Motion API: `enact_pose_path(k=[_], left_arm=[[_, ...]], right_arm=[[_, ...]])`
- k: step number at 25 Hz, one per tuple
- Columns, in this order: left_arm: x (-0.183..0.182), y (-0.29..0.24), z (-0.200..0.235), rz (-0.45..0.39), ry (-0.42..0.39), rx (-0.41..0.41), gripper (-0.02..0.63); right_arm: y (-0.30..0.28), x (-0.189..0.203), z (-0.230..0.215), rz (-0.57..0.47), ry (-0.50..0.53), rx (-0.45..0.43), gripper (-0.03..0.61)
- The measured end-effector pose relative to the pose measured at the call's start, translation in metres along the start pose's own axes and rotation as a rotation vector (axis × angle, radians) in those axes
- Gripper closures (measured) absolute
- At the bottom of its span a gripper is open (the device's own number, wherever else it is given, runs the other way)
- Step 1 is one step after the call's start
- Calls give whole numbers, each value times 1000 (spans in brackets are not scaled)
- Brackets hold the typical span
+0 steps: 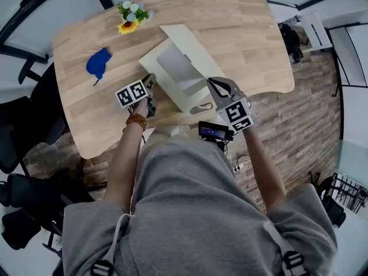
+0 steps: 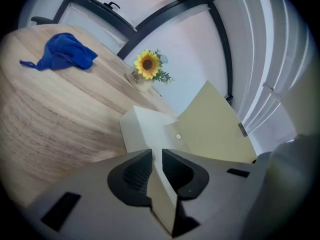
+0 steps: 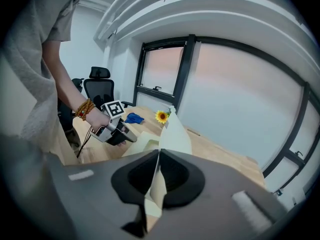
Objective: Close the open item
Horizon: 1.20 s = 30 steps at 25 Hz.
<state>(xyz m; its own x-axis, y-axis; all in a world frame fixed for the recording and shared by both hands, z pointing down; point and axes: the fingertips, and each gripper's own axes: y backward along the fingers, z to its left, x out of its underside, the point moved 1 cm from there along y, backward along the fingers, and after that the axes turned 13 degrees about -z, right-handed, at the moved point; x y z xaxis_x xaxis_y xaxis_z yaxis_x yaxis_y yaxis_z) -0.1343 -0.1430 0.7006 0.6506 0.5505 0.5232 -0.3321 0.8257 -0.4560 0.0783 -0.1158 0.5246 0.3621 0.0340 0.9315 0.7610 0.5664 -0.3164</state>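
A cream box (image 1: 171, 69) lies open on the wooden table (image 1: 241, 33), its lid (image 1: 192, 46) raised and leaning to the right. My left gripper (image 1: 150, 88) sits at the box's near left corner. In the left gripper view its jaws (image 2: 156, 156) are shut on a thin wall of the box (image 2: 145, 129), with the lid (image 2: 215, 126) standing beyond. My right gripper (image 1: 217, 85) is shut on the lid's near edge. In the right gripper view the lid (image 3: 175, 134) runs up from between the jaws (image 3: 158, 156).
A blue cloth (image 1: 99, 63) lies on the table's left side, and a small sunflower pot (image 1: 131, 17) stands at the back. Black office chairs (image 1: 17, 137) stand to the left of the table. A small black device (image 1: 214, 131) sits at the person's waist.
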Motion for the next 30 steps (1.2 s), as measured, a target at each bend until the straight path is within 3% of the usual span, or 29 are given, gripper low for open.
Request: enact_pose_path(k=[9, 18, 25, 30], left_arm=[[-5, -24, -10, 63, -86, 6, 558], [-6, -22, -7, 55, -71, 9, 565], [-5, -18, -17, 6, -15, 33, 549], [24, -2, -33, 11, 12, 71, 537]], right_arm=[[-3, 21, 7, 57, 34, -70, 558], [-15, 39, 43, 116, 76, -181, 552], [-26, 53, 59, 159, 73, -244, 546], [-34, 64, 69, 183, 66, -268, 543]])
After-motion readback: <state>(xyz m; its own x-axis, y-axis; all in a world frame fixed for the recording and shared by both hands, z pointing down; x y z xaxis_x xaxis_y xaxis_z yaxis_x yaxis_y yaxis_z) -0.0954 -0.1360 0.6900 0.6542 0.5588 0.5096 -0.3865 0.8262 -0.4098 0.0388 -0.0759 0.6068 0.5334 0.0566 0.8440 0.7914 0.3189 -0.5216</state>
